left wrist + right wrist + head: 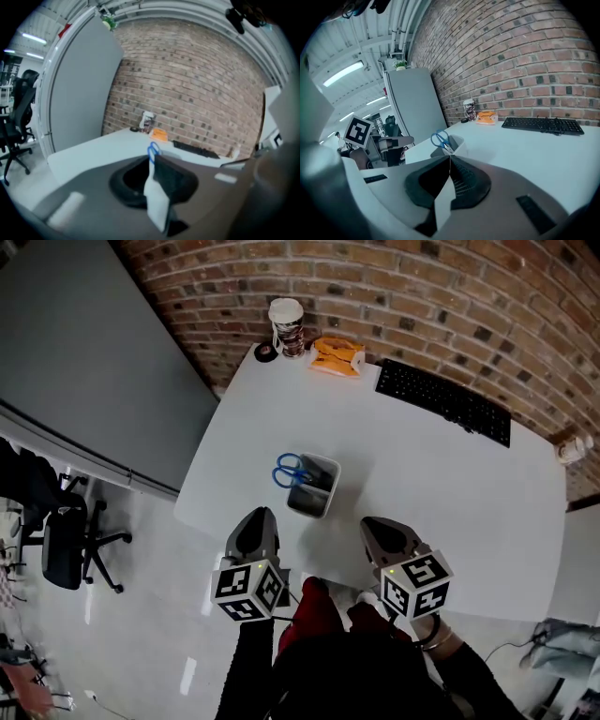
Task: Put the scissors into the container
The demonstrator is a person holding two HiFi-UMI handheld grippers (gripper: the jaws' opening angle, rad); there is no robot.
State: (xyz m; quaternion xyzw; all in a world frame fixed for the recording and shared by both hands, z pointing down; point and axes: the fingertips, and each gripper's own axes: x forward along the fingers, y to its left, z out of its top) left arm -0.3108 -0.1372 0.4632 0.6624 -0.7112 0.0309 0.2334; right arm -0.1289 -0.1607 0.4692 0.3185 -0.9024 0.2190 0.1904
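The scissors (289, 470) stand in the grey container (307, 506) at the middle of the white table (441, 502), with their blue handles sticking out over its left rim. My left gripper (259, 518) hovers at the table's front edge, short of the container, its jaws together with nothing between them. My right gripper (380, 525) is beside it to the right, also shut and empty. In the left gripper view the blue handles (153, 150) show just above the jaw tips (153, 160). In the right gripper view the scissors (439, 138) and container (457, 143) lie ahead of the jaws (450, 157).
A black keyboard (442, 399) lies at the back right. A paper cup (287, 326), an orange packet (337, 356) and a dark tape roll (265, 352) sit at the far corner by the brick wall. An office chair (66, 540) stands on the floor to the left.
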